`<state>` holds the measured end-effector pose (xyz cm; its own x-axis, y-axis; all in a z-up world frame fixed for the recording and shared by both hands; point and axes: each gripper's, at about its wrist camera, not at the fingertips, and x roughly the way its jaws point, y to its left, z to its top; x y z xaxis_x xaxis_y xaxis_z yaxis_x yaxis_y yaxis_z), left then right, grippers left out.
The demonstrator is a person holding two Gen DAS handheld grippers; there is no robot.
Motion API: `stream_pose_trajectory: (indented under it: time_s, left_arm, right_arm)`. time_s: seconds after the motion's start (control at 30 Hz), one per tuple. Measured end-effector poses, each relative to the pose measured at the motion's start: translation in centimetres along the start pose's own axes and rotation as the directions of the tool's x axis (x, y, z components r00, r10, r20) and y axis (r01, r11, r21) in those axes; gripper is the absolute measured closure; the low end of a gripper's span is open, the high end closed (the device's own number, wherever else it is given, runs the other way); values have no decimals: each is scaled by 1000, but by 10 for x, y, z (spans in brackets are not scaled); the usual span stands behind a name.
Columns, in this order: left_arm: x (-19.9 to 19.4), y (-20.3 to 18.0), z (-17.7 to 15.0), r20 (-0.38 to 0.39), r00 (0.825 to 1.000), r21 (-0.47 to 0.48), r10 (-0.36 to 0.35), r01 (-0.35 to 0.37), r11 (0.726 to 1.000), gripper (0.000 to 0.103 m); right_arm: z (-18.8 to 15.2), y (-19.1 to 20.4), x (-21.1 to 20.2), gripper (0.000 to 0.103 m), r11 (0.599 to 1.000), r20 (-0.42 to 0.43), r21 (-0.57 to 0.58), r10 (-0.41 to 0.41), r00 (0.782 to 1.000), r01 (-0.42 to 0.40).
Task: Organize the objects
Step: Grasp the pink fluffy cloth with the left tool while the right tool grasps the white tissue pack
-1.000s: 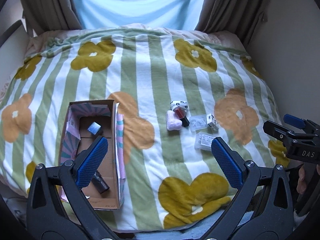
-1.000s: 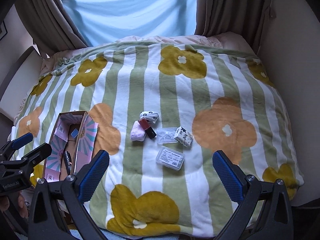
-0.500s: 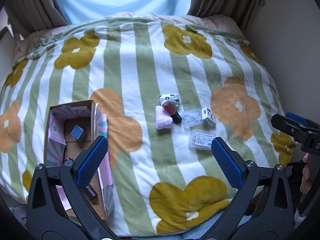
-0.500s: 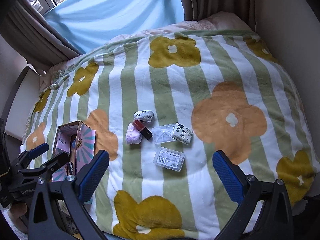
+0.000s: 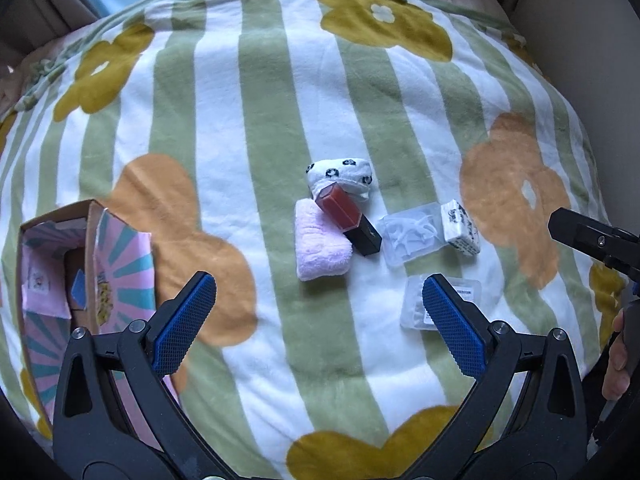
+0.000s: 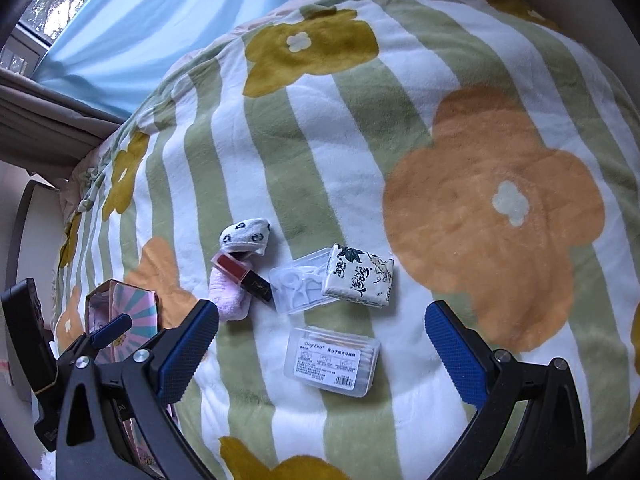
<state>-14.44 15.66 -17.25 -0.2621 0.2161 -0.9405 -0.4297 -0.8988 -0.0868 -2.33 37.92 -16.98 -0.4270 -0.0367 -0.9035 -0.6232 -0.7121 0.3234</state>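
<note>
Left gripper [image 5: 316,304] wide, empty, above blanket [image 5: 224,92]; right gripper [image 6: 322,334] wide, empty, over swab case [image 6: 332,360].

Items clustered mid-blanket; box [image 5: 60,280] well apart, at left edge.

Handling, judged:
- Swab case: light, rigid, slick plastic; pinch across short sides.
- Lipstick [image 5: 348,220]: hard, smooth, leaning on pink cloth [image 5: 320,248] (may roll); grip across body.
- Sock [image 5: 340,176], cloth: soft, squashable.
- Tissue pack [image 6: 358,276]: soft, light.
- Floss case [image 6: 300,286]: thin, flexy.

Writing: "Deep Care" on swab case; Chinese characters on tissue pack.

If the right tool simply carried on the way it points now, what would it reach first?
Most likely the clear cotton swab box, lying on the blanket between the open right tool fingers, though depth is uncertain.
</note>
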Motion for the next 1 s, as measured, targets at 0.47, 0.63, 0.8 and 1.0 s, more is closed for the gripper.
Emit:
stream_pose_trajectory:
  time_s: [0.47,0.63,0.8,1.0]
  left_arm:
    - [113,2,4,-122,992,16,-43,45,999,0]
    - [129,6,3,-136,988,3,-70,71,997,10]
    - [137,10,5,-148,983,-1,-107,108,994,37]
    - [139,4,5,-144,983,33,-114,120,992,60]
  right_arm:
    - [5,-42,90,12,994,-110,105,50,993,-38]
    - [0,-50,102,18,986,-130,153,85,988,-65]
    - [-3,-60,105,34,977,-129,195,116,985,-89]
    - [-6,-66,102,45,973,-132,208,124,983,-95]
